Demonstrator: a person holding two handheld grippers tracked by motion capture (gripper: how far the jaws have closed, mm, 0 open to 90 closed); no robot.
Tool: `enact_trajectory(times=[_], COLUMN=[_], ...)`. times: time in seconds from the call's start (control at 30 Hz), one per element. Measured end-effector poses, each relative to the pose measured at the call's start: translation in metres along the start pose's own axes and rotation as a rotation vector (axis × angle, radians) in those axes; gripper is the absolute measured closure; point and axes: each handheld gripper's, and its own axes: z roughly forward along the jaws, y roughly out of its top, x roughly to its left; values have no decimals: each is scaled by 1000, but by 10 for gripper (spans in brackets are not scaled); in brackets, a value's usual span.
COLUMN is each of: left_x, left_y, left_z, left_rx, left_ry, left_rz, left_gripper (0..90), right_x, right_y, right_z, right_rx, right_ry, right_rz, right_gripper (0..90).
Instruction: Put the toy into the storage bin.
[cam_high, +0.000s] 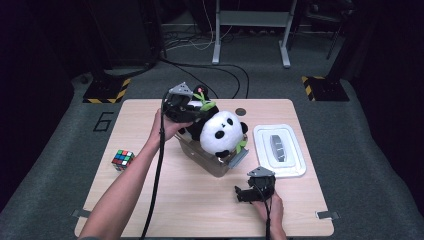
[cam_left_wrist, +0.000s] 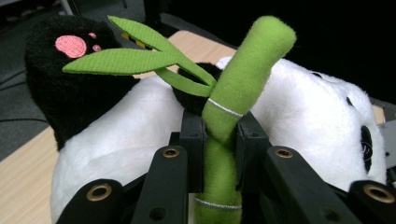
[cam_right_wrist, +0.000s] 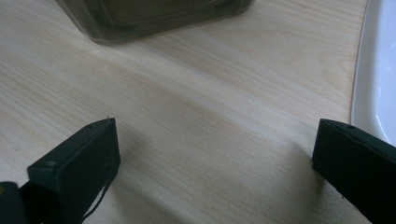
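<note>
— High view first: what's the biggest thing you're working over?

— I'm working at the wooden table (cam_high: 165, 200), and near its middle a clear plastic bin (cam_high: 207, 159) is standing. The plush panda (cam_high: 220, 131) is lying across the top of that bin, white belly up, with its black foot (cam_left_wrist: 70, 74) and pink paw pad sticking out at the far end.

— And beside it?

— The white lid (cam_high: 280, 150) is lying flat just right of the bin, handle side up. A colour cube (cam_high: 122, 160) is sitting well apart, near the table's left edge.

— What are your tongs doing?

— My left gripper (cam_high: 181, 106) is reaching in from the far left of the panda — in the left gripper view its jaws are pinching the green bamboo stalk (cam_left_wrist: 231, 102) sewn to the toy, just below the silver band, with the leaves (cam_left_wrist: 135, 56) fanning out above.

— The other one?

— My right gripper (cam_high: 246, 194) is resting low over bare wood in front of the bin — jaws standing wide apart, nothing between them, the lid's rim just beside one jaw.
</note>
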Motion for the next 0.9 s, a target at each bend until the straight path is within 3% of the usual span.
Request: enact_trajectory(times=[0.37,0.53,0.9], left_x=[1,8,9], left_y=[-7,-16,-19], left_z=[12,16,22], left_rx=[18,26,61], left_ry=[-10,-8,22], left_rz=[-17,-54,-44], left_gripper=[770,770,769], right_x=[0,0,0], right_y=[0,0,0], right_z=[0,0,0], right_rx=[-2,-1,-4], right_ry=[0,0,-2], right_rz=[-2,-2,-2], right_gripper=[3,3,3])
